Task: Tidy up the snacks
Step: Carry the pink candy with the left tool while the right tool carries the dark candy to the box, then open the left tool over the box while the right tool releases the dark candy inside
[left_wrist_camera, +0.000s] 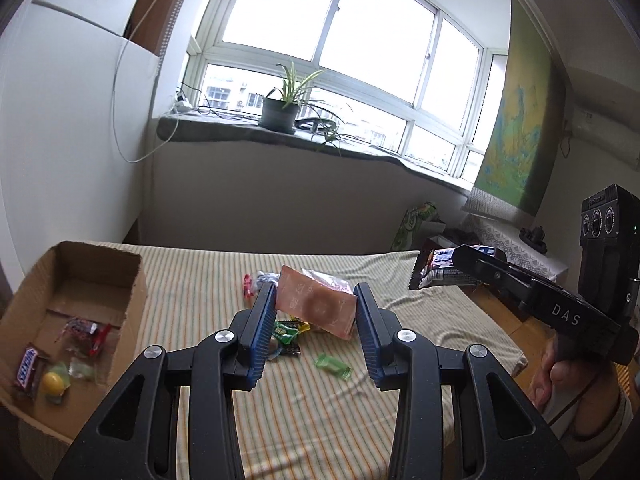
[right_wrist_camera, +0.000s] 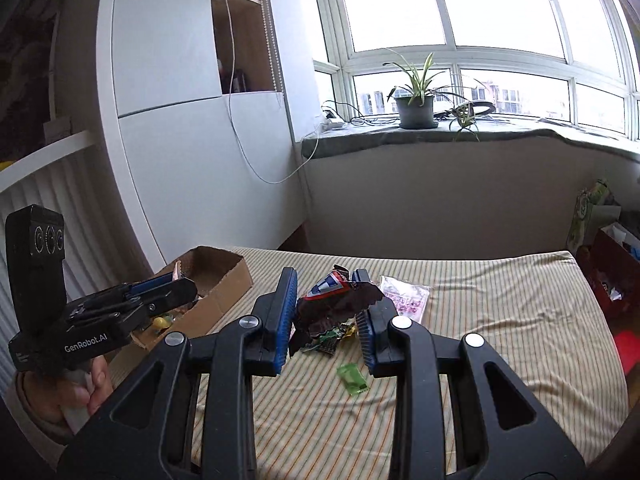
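Left tongs [left_wrist_camera: 316, 300] grip a flat pinkish-brown snack packet [left_wrist_camera: 316, 306], raised above the striped cloth-covered counter [left_wrist_camera: 320, 420]; right tongs [right_wrist_camera: 326, 294] clamp a dark brown crinkled snack bar wrapper [right_wrist_camera: 336, 304], likewise raised. The open brown cardboard box [left_wrist_camera: 80, 280] sits at the counter's left end, holding several sweets; a small green wrapped candy [left_wrist_camera: 333, 366] lies loose on the cloth.

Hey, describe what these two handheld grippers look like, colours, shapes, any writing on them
Both are matte black plastic. The left gripper and right gripper each have two angular linkage arms with silver round pivot bolts, ending in flat fingers faced with ribbed blue pads. Each body carries a boxy black camera block with three round lenses. White lettering reads "GenRobot.AI" on the left and "DAS" on the right.
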Demonstrator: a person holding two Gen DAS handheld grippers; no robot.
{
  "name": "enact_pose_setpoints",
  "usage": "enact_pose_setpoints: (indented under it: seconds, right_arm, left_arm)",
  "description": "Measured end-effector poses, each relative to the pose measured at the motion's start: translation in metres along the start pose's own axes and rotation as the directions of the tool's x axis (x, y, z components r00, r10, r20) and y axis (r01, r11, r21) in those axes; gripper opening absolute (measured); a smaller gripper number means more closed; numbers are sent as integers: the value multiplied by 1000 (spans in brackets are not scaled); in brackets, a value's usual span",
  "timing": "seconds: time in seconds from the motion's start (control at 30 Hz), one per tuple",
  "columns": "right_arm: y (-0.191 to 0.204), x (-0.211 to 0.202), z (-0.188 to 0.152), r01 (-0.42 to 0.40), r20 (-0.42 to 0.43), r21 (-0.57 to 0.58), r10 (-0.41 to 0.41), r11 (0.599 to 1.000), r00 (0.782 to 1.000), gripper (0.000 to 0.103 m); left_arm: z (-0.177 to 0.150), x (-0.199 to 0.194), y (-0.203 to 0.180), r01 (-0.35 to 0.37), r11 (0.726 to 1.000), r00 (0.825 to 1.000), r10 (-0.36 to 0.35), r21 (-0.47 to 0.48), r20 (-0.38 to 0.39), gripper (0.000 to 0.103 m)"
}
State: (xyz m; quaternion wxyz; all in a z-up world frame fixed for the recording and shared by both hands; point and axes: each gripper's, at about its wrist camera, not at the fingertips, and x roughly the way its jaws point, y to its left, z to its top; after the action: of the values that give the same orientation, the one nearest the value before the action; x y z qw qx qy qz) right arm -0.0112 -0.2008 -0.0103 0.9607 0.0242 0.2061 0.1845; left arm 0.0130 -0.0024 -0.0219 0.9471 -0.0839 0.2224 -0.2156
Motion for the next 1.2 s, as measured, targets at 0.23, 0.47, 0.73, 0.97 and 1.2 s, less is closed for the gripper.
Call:
enact_pose_setpoints:
  seconds: [0.23,0.47,0.73,0.97,1.2]
  right_arm:
    - [55,32,-1,-68,-50,-64,65,996,997,29]
    - [127,88,-7,-224,-134,-126,207,966,969,29]
    - [182,124,-11,-355,-180,-166,325,920,928,29]
    - [191,135,-8,-376,-191,-170,344,911,919,29]
    - [195,158,-9,-389,-216,-158,352,908,911,29]
  left_arm:
    - [-9,-26,42,-51,997,998,53,-61,32,38]
    - [-22,-62,107,-181,972,981,190,-153,49,38]
    - [-31,-96,166,-310,916,943,331,-255,43,38]
    - [-26,-91,174,-307,917,944,327,-253,41,38]
    - [-27,-81,180,-304,921,948,317,-244,17,38]
